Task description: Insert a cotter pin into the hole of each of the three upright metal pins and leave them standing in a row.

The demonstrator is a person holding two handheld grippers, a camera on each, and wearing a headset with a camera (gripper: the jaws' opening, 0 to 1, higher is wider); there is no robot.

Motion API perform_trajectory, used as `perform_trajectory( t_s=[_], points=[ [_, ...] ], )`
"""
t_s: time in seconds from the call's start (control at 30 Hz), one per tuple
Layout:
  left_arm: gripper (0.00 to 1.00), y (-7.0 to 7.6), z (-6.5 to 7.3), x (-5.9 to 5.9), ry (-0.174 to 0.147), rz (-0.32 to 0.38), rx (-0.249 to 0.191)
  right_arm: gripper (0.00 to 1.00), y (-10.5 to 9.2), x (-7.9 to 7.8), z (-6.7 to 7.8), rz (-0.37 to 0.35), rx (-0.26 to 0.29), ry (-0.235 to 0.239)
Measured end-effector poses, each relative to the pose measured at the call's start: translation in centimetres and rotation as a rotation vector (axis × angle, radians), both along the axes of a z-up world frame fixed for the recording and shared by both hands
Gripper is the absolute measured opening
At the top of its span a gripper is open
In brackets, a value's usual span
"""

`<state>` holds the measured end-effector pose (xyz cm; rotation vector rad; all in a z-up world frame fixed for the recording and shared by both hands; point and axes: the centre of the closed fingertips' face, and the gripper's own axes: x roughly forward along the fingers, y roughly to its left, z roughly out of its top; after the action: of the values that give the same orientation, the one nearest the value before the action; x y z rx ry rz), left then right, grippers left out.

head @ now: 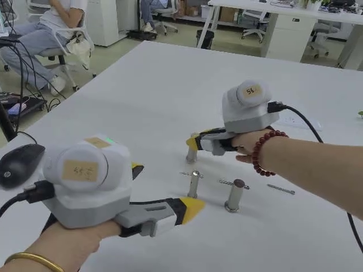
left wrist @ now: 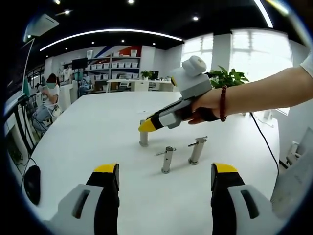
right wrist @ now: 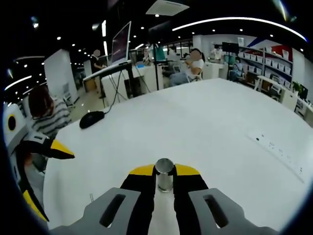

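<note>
Three upright metal pins stand in a loose row on the white table. The middle pin and the right pin each carry a cotter pin through the top. My right gripper is shut on the far left pin, whose round top sits between the yellow-tipped jaws. A loose cotter pin lies flat to the right of the row. My left gripper is open and holds nothing, hovering just short of the middle pin.
A black mouse lies near the table's left edge. A white power strip lies on the table behind the right gripper. A person sits on a chair beyond the far left corner, with other desks behind.
</note>
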<state>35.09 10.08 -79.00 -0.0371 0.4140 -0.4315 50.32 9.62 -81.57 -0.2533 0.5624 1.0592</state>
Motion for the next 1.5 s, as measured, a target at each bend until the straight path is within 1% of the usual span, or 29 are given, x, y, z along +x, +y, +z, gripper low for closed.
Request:
perform_trajectory(
  t_s=[0.1, 0.17, 0.37, 0.47, 0.5, 0.6, 0.73, 0.87, 0.97, 1.0, 1.03, 1.1, 1.2, 1.37, 1.5],
  points=[
    [0.76, 0.1, 0.2, 0.2, -0.003, 0.004, 0.0, 0.13, -1.0, -0.5, 0.4, 0.005, -0.016, -0.013],
    [0.76, 0.1, 0.4, 0.2, -0.008, 0.005, 0.001, 0.13, -1.5, -0.3, 0.3, 0.0, -0.022, -0.014],
    [0.76, -0.1, 0.7, 0.2, -0.014, -0.006, 0.008, 0.13, -4.5, -1.6, 1.1, -0.024, -0.037, -0.021],
    [0.75, -0.2, 0.7, 0.0, -0.014, -0.013, 0.012, 0.13, -6.0, -2.1, 1.3, -0.038, -0.045, -0.024],
    [0.75, -0.2, 0.7, -0.1, -0.013, -0.014, 0.013, 0.13, -6.3, -2.2, 1.3, -0.04, -0.046, -0.025],
    [0.75, -0.4, 0.7, -0.4, -0.013, -0.016, 0.013, 0.13, -8.0, -2.9, 1.5, -0.053, -0.053, -0.027],
    [0.74, -0.8, 0.7, -0.7, -0.013, -0.03, 0.015, 0.13, -9.9, -3.6, 1.5, -0.074, -0.06, -0.024],
    [0.74, -1.1, 1.0, -0.9, -0.019, -0.037, 0.014, 0.13, -11.7, -4.2, 1.5, -0.098, -0.065, -0.02],
    [0.73, -1.3, 1.0, -1.0, -0.019, -0.045, 0.018, 0.13, -12.8, -4.9, 1.4, -0.106, -0.071, -0.017],
    [0.73, -1.4, 1.0, -1.0, -0.019, -0.046, 0.019, 0.13, -12.9, -4.9, 1.4, -0.109, -0.07, -0.016],
    [0.73, -1.6, 1.1, -1.2, -0.022, -0.054, 0.021, 0.13, -13.4, -5.3, 1.4, -0.111, -0.07, -0.014],
    [0.73, -1.7, 1.2, -1.2, -0.023, -0.057, 0.024, 0.13, -13.9, -5.7, 1.4, -0.112, -0.069, -0.014],
    [0.72, -1.9, 1.3, -1.5, -0.024, -0.058, 0.016, 0.13, -14.4, -6.7, 1.4, -0.109, -0.068, -0.014],
    [0.72, -2.2, 1.5, -1.7, -0.033, -0.067, 0.022, 0.13, -14.9, -8.0, 1.2, -0.096, -0.074, -0.017],
    [0.72, -2.2, 1.5, -2.0, -0.034, -0.07, 0.029, 0.13, -15.1, -9.1, 1.0, -0.083, -0.075, -0.017]
  ],
)
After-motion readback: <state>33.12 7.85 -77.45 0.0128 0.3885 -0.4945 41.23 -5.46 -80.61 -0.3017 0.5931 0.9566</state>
